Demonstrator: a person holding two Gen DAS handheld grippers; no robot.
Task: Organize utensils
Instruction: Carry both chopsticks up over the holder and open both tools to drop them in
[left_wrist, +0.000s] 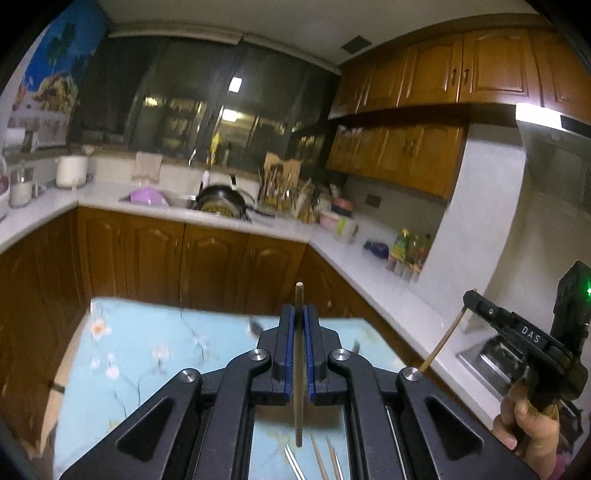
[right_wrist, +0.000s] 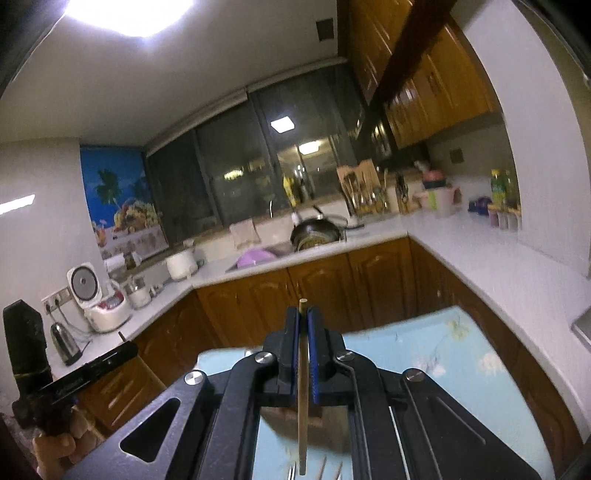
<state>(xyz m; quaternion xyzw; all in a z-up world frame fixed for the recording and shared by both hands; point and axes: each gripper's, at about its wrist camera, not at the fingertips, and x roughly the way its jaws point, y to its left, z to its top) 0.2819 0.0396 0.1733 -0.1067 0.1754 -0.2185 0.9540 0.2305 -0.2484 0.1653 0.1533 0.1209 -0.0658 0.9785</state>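
Both pairs of jaws are closed, and each clamps a single chopstick between its blue pads. We hold the left gripper (left_wrist: 299, 314) lifted above the table (left_wrist: 155, 332), pointing slightly downward toward the kitchen counter, with a dark brown chopstick (left_wrist: 298, 369) running upright through its jaws, its tip poking out above them and its lower end hanging below. Beneath those jaws, on the floral cloth, we see more utensils (left_wrist: 317, 461): thin sticks and what looks like fork tines. We carry the right gripper (right_wrist: 303, 321) at a similar tilt, gripping a paler bamboo chopstick (right_wrist: 302, 387) the same way.

From the left wrist we see the right gripper off to the right of our jaws, its hand (left_wrist: 528, 424) wrapped round the handle and the pale chopstick slanting down from its fingers. From the right wrist we see instead the left gripper low at the left, with the ceiling lamp (right_wrist: 129, 11) and a rice cooker (right_wrist: 99, 299) on the counter.
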